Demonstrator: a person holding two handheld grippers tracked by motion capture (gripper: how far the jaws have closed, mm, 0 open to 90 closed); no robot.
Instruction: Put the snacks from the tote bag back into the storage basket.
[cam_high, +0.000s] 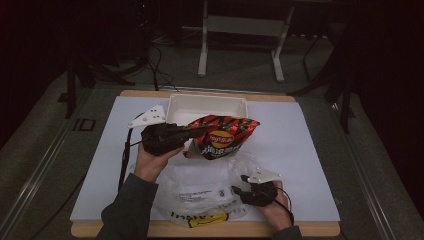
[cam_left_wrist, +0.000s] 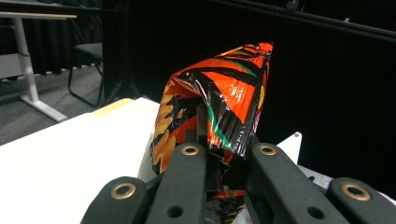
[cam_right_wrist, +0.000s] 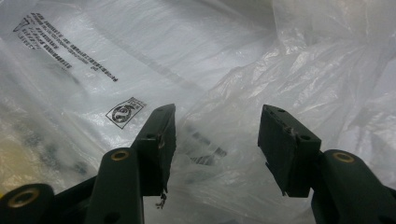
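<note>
A red, orange and black chip bag (cam_high: 224, 136) hangs above the table, in front of the white tray (cam_high: 207, 105). My left gripper (cam_high: 197, 131) is shut on the bag's left edge and holds it up. In the left gripper view the crumpled chip bag (cam_left_wrist: 219, 105) rises from between the closed jaws of the left gripper (cam_left_wrist: 228, 156). A clear plastic bag (cam_high: 202, 187) with printed text lies crumpled on the table near the front edge. My right gripper (cam_high: 236, 191) stands open at that bag's right side. In the right gripper view the right gripper (cam_right_wrist: 217, 135) points at the plastic bag (cam_right_wrist: 224, 70), jaws apart.
The white table top (cam_high: 295, 140) sits on a wooden board. The empty white tray stands at the far middle. Beyond the table are cables on the floor and the legs of a white stand (cam_high: 240, 45).
</note>
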